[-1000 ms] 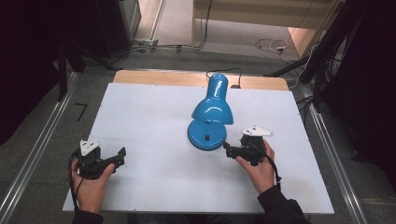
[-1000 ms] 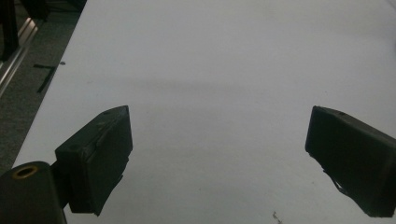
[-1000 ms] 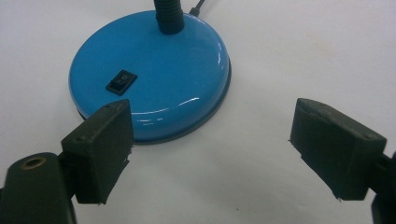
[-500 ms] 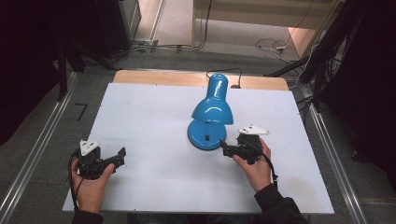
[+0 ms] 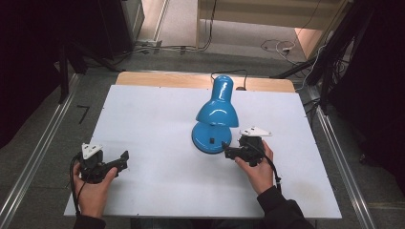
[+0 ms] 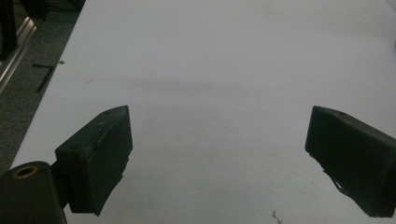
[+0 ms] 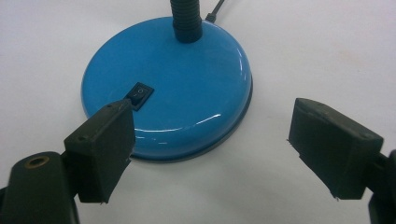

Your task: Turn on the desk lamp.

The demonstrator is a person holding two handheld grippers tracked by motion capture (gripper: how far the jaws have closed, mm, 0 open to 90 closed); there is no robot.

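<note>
A blue desk lamp (image 5: 217,112) stands mid-table on a round blue base (image 7: 168,84) with a black rocker switch (image 7: 140,94) and a black flexible neck (image 7: 186,21). My right gripper (image 5: 226,150) is held at the base's right front edge, open; in the right gripper view its left jaw tip sits just beside the switch and the right jaw hangs over bare table (image 7: 280,56). My left gripper (image 5: 122,160) rests low at the table's front left, open, with nothing between its jaws (image 6: 215,140).
The white tabletop (image 5: 153,124) has a wooden strip along its far edge (image 5: 162,80). The lamp's black cord (image 5: 239,74) runs off the back. Metal rails flank the table on the floor at left (image 5: 33,157) and right (image 5: 334,148).
My right gripper has slid left and slightly forward, up against the lamp base. The left gripper has stayed in place.
</note>
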